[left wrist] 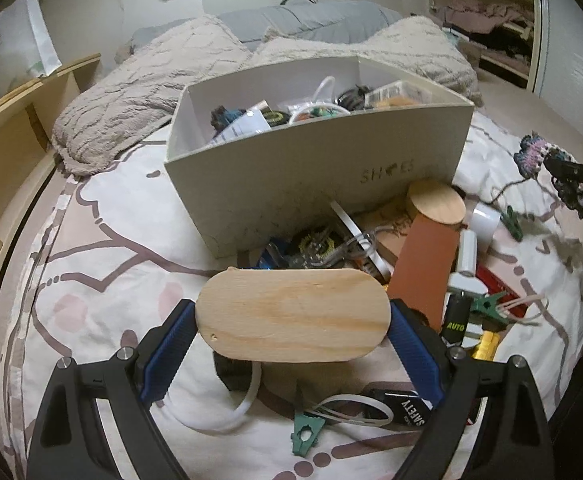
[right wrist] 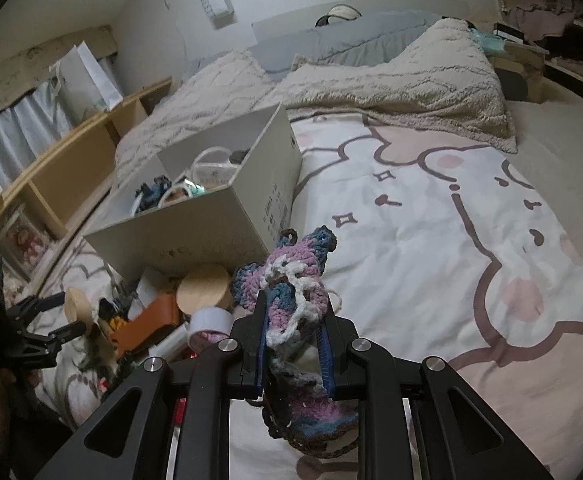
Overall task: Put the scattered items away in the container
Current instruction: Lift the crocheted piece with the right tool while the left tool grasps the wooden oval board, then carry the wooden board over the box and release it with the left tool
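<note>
Here, in the left wrist view, the left gripper [left wrist: 293, 320] pinches a wooden oval block [left wrist: 293, 314] by its two ends, blue pads pressed against it, jaws set wide around it. The block is lifted above the patterned bedsheet [left wrist: 103, 248], just in front of the cream shoe box [left wrist: 315, 168], which already holds several small things. Beside the box lies a heap: a round wooden lid [left wrist: 437, 202], a brown leather piece [left wrist: 423, 268], a green clip [left wrist: 487, 306] and a white tape roll [left wrist: 485, 220]. At the right edge the right gripper [left wrist: 571, 170] carries a crocheted piece [left wrist: 535, 156].

In the right wrist view, the right gripper [right wrist: 293, 336] is clamped tight on the crocheted piece [right wrist: 291, 280], pink, blue and white yarn bunched between its blue pads, raised above the sheet near the box's [right wrist: 195, 232] corner. Far left, the left gripper [right wrist: 71, 312] shows with the block [right wrist: 77, 306] between its fingers.
</note>
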Action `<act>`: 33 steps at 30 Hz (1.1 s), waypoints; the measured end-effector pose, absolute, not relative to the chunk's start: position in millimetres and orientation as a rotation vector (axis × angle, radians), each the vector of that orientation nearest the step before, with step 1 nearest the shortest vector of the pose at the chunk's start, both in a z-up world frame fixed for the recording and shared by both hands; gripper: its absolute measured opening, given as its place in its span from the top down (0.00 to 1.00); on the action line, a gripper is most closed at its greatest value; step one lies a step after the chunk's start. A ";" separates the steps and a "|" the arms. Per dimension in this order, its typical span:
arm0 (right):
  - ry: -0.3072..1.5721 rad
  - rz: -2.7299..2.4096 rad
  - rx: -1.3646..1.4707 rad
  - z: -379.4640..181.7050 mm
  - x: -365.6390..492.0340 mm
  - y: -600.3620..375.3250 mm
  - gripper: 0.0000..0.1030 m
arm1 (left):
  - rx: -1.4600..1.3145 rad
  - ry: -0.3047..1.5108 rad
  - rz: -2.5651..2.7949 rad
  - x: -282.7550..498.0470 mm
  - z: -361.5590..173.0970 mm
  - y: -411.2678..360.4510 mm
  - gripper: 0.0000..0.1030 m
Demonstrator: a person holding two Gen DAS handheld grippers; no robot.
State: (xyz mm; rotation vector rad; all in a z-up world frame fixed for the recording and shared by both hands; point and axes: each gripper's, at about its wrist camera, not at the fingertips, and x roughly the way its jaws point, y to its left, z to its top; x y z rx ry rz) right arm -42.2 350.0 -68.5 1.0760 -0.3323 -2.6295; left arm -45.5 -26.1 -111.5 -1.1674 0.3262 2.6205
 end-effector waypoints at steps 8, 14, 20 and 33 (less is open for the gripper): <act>-0.379 -2.628 0.938 -38.0 -29.2 342.2 0.79 | -1.111 0.262 2.678 -46.1 -94.6 -38.9 0.09; -0.362 -2.622 0.850 -14.3 -24.8 334.7 0.79 | -1.069 0.248 2.718 -46.1 -82.6 -47.7 0.08; -0.345 -2.621 0.802 2.8 -30.0 330.0 0.79 | -0.994 0.240 2.761 -50.5 -59.0 -52.8 0.08; -0.363 -2.589 0.631 52.6 -49.5 307.4 0.79 | -0.823 0.182 2.844 -81.8 2.1 -63.6 0.08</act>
